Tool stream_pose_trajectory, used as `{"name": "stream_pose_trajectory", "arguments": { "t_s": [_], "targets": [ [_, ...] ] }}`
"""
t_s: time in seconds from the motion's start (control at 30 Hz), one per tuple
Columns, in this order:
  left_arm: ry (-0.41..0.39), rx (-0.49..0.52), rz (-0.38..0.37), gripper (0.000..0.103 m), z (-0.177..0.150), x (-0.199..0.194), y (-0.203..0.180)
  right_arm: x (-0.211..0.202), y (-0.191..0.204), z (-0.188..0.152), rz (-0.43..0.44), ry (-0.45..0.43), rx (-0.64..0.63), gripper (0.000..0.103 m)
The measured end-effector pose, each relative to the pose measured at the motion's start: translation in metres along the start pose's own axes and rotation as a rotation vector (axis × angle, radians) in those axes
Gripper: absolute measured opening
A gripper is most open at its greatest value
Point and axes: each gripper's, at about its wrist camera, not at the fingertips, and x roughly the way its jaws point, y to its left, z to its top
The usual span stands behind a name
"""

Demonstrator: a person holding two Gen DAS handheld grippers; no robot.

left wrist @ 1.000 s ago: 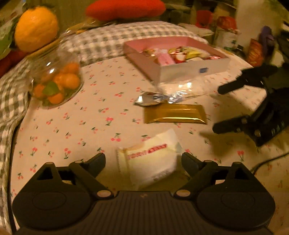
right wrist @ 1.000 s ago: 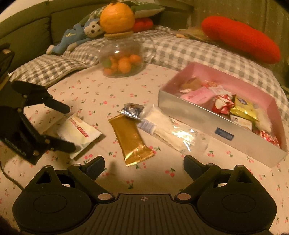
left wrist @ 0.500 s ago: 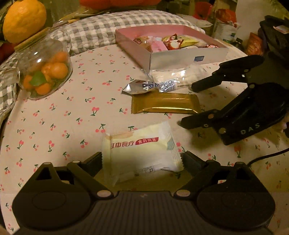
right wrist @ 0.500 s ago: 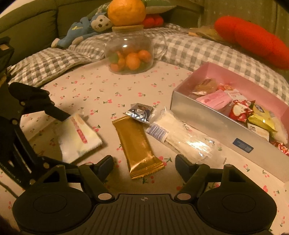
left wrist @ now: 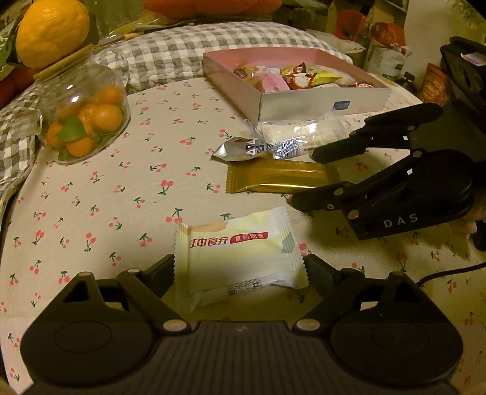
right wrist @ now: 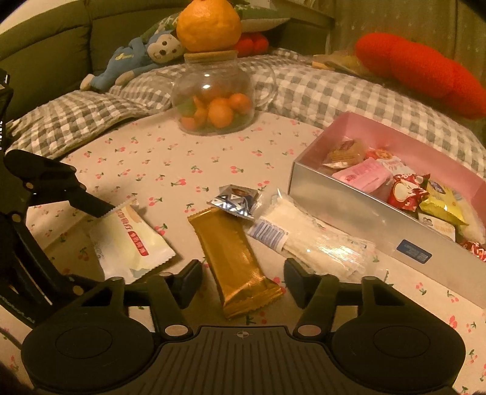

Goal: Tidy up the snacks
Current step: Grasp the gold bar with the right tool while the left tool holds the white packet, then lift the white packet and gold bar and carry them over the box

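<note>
Left tongs point(left wrist: 240, 267) closing astride pale packet point(left wrist: 240, 255); right tongs point(right wrist: 243, 282) closing astride gold bar point(right wrist: 234, 258); neither yet gripped, both presumably bound for pink box point(right wrist: 379, 133).

Pink box point(right wrist: 379, 218) cut off at right — its farthest snacks unreadable.

Four snack packets are seen loose on the cherry-print cloth: one pale yellow packet point(left wrist: 240, 258), one gold bar point(right wrist: 235, 261), one small silver packet point(right wrist: 235, 200), one clear-wrapped white packet point(right wrist: 316, 243); one pink box point(right wrist: 358, 209) of mixed snacks is counted, its contents too crowded to number; one glass jar point(right wrist: 212, 94) of small oranges; one large orange point(right wrist: 209, 24) on its lid; two grippers.
</note>
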Motion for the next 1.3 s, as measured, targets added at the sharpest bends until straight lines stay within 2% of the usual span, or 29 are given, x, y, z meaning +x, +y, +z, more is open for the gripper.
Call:
{"name": "stream_pose_trajectory", "arguments": {
  "t_s": [0.13,0.33,0.4,0.57,1.3],
  "targets": [
    [-0.006,-0.008,0.002,0.085,-0.001,-0.001,0.000,-0.002,0.003,0.000,0.014,-0.002,-0.006,0.038],
    [-0.019,-0.024,-0.002,0.078,0.000,-0.004,0.002,-0.006,0.005,-0.001,0.021,0.004,0.005,0.028],
    [-0.022,-0.024,-0.005,0.072,0.000,-0.006,0.002,-0.008,0.004,-0.002,0.022,0.005,0.012,0.028],
    [-0.025,-0.028,-0.007,0.070,-0.001,-0.007,0.002,-0.012,0.005,-0.004,0.026,0.010,0.027,0.028],
    [-0.058,-0.060,-0.003,0.067,-0.001,-0.020,0.008,-0.047,0.007,0.000,0.032,-0.044,0.046,0.025]
  ]
}}
